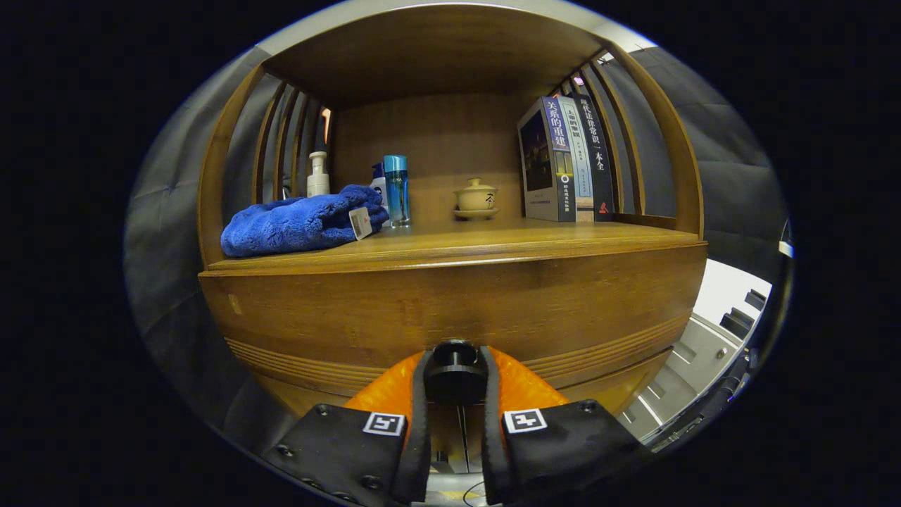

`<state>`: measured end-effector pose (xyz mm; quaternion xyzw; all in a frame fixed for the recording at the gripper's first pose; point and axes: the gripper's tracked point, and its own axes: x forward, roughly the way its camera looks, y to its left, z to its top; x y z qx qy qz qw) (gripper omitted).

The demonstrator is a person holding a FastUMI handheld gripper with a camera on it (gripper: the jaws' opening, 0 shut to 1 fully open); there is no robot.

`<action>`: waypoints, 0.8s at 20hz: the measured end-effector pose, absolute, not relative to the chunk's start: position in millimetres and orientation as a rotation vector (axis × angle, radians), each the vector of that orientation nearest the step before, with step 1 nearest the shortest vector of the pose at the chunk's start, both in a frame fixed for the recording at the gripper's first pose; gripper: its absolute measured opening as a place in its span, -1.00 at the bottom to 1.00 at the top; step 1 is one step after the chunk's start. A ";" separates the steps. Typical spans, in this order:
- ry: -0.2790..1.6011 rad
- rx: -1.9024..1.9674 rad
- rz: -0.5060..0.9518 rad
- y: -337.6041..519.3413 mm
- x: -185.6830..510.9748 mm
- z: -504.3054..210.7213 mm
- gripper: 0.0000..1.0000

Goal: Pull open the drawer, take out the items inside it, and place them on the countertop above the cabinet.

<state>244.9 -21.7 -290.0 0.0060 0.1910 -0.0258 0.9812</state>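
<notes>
Claw (455, 377) clamped on drawer knob (455, 367)

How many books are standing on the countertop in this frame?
3, upright side by side at the countertop's right end, right of the lidded cup: books. More may hide behind them. The gripper is shut on the drawer knob below.

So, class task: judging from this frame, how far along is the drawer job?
Early stage. In hand: the gripper has both fingers closed around the dark knob on the drawer front, which looks flush with the cabinet, so the pull seems not yet begun. Left: open the drawer, lift out whatever is inside (hidden for now), and set it on the countertop, which already carries a blue towel, bottles, a lidded cup and books.
</notes>
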 end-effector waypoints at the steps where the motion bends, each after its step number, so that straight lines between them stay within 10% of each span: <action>1: 0.384 0.008 -0.052 -21.8 243.8 -289.1 -0.24; 16: 0.448 0.025 -0.024 -17.9 116.0 -269.2 -0.25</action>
